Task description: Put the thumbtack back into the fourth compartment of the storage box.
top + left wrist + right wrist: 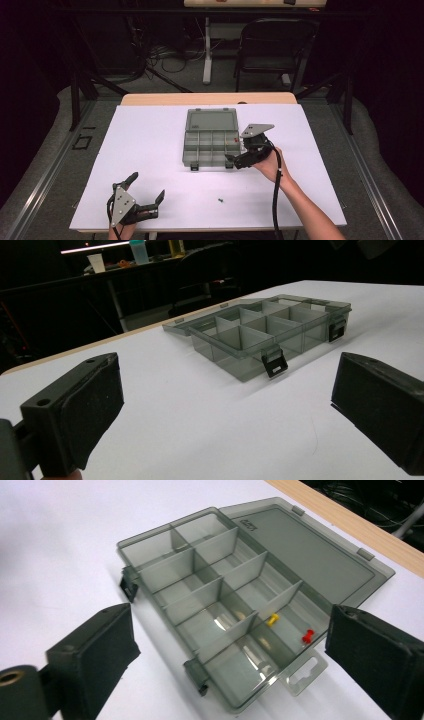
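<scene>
Box: a grey see-through organizer box [210,144] lies at the middle of the counter [150,150], well within reach of both hands.
Lid: the lid [310,550] is folded flat back on the far side, so every compartment is open from above.
Pins: a yellow pin [272,619] and a red pin [308,636] lie in compartments at the box's right end, the end nearest the right gripper; whether they share one compartment I cannot tell.
Right gripper: the right gripper [235,161] hangs just beside the box's near right corner, jaws spread and empty, aimed over those compartments, likely because it works that end.
Loose piece: a small dark thing [220,201] lies alone on the counter nearer the person; probably next to be picked up.
Left gripper: the left gripper [148,187] rests at the near left edge, well apart from the box, jaws wide and holding nothing, apparently waiting.
</scene>
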Action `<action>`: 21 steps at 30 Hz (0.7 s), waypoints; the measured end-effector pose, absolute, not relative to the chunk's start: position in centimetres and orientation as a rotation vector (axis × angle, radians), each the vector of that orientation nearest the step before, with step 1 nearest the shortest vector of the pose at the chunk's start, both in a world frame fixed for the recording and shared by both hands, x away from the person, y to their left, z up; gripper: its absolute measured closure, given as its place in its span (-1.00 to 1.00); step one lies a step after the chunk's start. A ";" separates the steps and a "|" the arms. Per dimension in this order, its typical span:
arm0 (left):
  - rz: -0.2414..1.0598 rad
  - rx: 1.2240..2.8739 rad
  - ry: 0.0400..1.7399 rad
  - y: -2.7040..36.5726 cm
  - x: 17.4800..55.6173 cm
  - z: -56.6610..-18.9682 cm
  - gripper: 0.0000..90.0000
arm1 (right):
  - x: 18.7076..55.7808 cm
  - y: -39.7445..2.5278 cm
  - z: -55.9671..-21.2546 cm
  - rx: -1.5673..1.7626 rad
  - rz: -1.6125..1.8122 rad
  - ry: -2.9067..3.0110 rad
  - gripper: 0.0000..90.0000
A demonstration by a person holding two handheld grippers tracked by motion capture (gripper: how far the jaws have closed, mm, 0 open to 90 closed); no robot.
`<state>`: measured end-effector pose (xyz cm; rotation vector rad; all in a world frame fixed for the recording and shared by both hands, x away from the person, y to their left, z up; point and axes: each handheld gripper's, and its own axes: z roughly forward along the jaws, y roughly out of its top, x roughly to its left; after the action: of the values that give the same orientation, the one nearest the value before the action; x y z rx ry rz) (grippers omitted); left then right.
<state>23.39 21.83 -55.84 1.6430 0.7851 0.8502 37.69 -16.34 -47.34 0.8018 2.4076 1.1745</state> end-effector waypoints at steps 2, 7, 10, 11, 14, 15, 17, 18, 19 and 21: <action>0.850 1.642 0.785 21.8 23.4 -55.8 -1.00 | 37.1 -16.4 -47.4 0.795 1.181 2.412 -0.93; 0.850 1.643 0.785 21.8 23.4 -55.9 -1.00 | 35.9 -16.4 -47.9 0.774 1.182 2.425 -1.00; 0.851 1.643 0.786 21.8 23.4 -55.8 -1.00 | 35.3 -16.3 -48.2 0.761 1.188 2.432 -1.00; 0.851 1.643 0.786 21.8 23.4 -55.9 -1.00 | 35.1 -16.3 -48.4 0.757 1.190 2.433 -1.00; 0.851 1.643 0.786 21.8 23.4 -55.9 -1.00 | 34.6 -16.2 -48.7 0.746 1.199 2.440 -1.00; 0.852 1.644 0.785 21.8 23.4 -55.9 -1.00 | 34.4 -16.1 -48.8 0.744 1.202 2.441 -1.00; 0.852 1.643 0.786 21.8 23.4 -55.8 -1.00 | 34.1 -16.0 -49.0 0.731 1.202 2.450 -1.00; 0.851 1.642 0.785 21.8 23.4 -55.8 -1.00 | 33.9 -15.9 -49.2 0.724 1.205 2.454 -1.00; 0.850 1.643 0.786 21.8 23.4 -55.8 -1.00 | 33.6 -15.8 -49.4 0.718 1.209 2.461 -1.00; 0.851 1.642 0.787 21.8 23.4 -55.9 -1.00 | 33.3 -15.7 -49.7 0.712 1.212 2.472 -1.00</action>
<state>23.42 21.82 -55.86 1.6425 0.7866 0.8513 33.27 -15.69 -49.67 0.7121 2.4724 1.2119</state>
